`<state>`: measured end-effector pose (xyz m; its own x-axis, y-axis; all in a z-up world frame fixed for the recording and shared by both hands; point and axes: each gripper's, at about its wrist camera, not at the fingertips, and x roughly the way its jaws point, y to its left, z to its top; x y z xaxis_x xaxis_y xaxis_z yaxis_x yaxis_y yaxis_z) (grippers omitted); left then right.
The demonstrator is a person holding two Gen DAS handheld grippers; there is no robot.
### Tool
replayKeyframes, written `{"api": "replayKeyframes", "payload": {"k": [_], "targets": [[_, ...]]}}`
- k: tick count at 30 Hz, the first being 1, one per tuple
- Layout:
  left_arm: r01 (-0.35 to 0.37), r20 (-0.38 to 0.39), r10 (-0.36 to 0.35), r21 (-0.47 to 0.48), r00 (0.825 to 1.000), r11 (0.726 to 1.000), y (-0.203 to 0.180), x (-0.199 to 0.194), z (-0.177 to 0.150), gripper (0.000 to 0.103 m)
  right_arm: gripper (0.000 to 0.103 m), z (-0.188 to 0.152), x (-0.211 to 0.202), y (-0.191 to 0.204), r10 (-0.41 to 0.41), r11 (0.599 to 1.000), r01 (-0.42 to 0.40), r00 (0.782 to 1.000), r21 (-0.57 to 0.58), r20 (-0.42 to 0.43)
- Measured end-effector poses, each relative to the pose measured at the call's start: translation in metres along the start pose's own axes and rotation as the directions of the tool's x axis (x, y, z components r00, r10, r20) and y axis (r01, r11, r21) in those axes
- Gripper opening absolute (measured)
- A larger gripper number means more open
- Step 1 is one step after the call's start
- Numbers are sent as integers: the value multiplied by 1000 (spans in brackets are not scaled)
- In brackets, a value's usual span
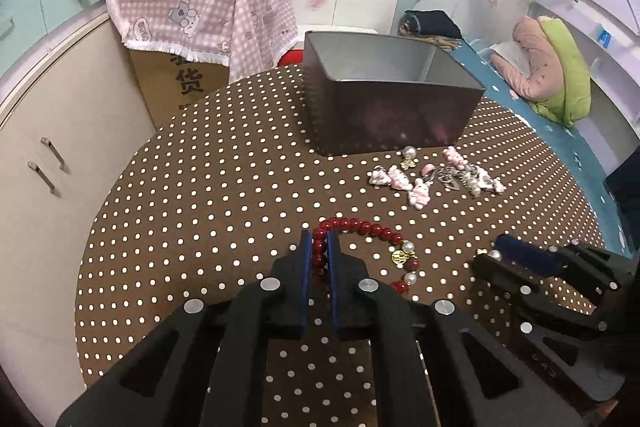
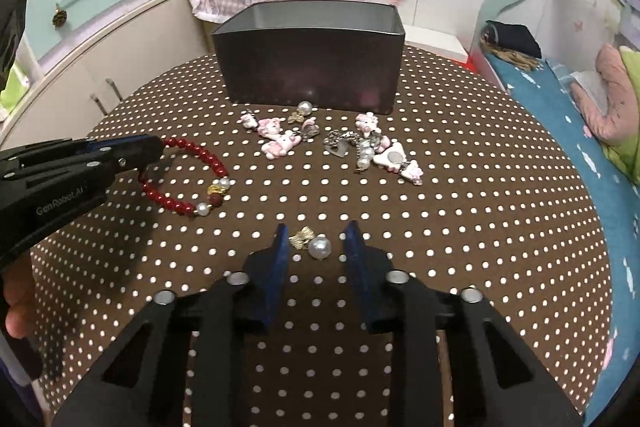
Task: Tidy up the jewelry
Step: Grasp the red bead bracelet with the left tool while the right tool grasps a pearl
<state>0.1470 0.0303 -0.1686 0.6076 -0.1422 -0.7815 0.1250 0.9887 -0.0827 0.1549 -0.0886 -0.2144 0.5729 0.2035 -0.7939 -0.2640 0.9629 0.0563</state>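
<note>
Hiding some red bracelet (image 1: 362, 231) beads, left gripper (image 1: 319, 241) clamps it; right gripper (image 2: 316, 233) brackets pearl earring (image 2: 314, 245), untouched.

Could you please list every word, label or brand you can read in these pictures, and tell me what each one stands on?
"GenRobot.AI": white lettering on the black body of the left gripper, seen from the right wrist view.
"货": a large black Chinese character on the cardboard box under the pink checked cloth; the character above it is half covered and the small print below is too blurred to read.
Nothing else is legible.
</note>
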Motion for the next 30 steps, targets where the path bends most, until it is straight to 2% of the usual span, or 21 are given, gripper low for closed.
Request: {"api": "replayKeyframes", "payload": {"k": [1,2,9,18,27,30], "targets": [[4,3,-4,-1,1000,1000,0,-2,0,6,13,-1,-1,0,8,1000,-8,1000,1,-2],[9,4,-9,-3,1000,1000,0,-3,0,6,12,-1,-1,1,16,1000,-16,1000,4,-3],[70,41,-69,-4,997,998,-2,-23,7,6,11,-2,-14,-1,40,999,-40,999,16,22],[138,124,-140,22,982,990,-14,-58,30,6,11,10,-43,-11,46,998,-49,995,31,93],[196,167,-202,49,965,979,-23,-76,62,6,11,53,-63,-27,66,996,-74,985,48,161],[192,180,-200,62,963,980,-27,-77,77,6,11,71,-65,-32,65,996,-75,981,50,181]]}}
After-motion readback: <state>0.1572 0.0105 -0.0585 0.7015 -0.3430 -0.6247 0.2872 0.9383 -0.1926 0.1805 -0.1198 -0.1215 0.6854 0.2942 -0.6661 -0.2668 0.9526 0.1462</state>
